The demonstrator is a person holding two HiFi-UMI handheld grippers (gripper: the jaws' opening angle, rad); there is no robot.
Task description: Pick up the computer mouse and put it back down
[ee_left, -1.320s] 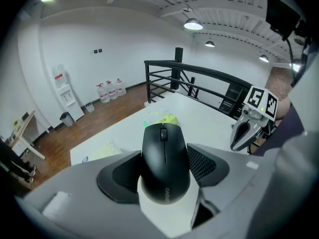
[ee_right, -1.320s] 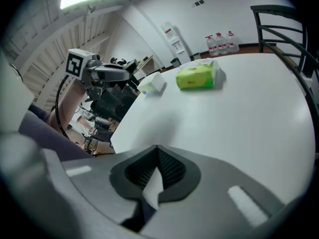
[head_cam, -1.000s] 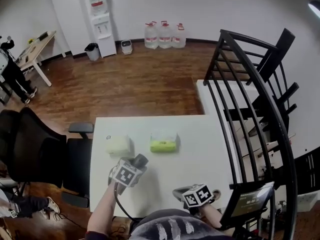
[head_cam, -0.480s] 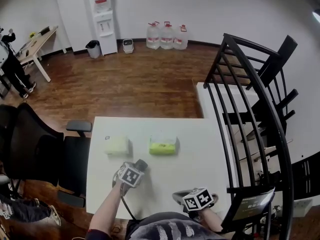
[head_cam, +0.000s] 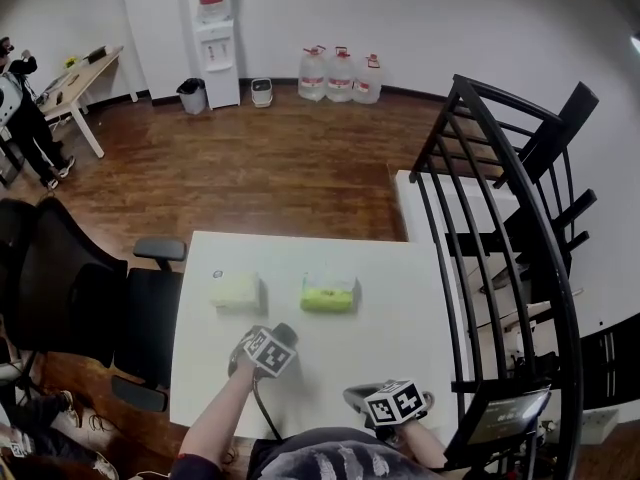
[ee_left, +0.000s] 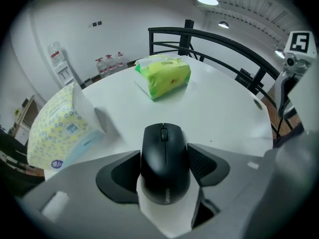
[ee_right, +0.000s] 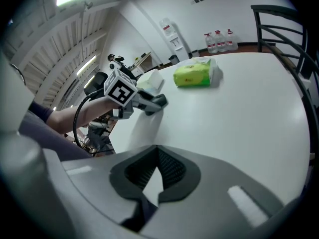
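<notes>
Your computer mouse (ee_left: 165,169) sits pinched by its flanks between the pads of the left tongs (ee_left: 163,158), nose pointing away toward the middle of the frame in the left gripper view, low over the white surface (ee_left: 224,108); whether its base already rests there cannot be told. By that reading the pickup is done and the second half of the job is in hand: what is left for you is to settle the mouse, let the pads off it and draw the tongs away. Just beyond the mouse, at centre top, lies a green tissue pack (ee_left: 164,76), and at the left edge a pale patterned pack (ee_left: 57,128) stands close by. The right tongs (ee_right: 157,156) hold nothing, their pads pressed together, parked at the bottom of the head view near the surface's near edge. Against the frame a second ago, your left tongs look smaller and closer to the surface in the head view, so they have come down with the mouse, while the right tongs and both packs keep their places.
</notes>
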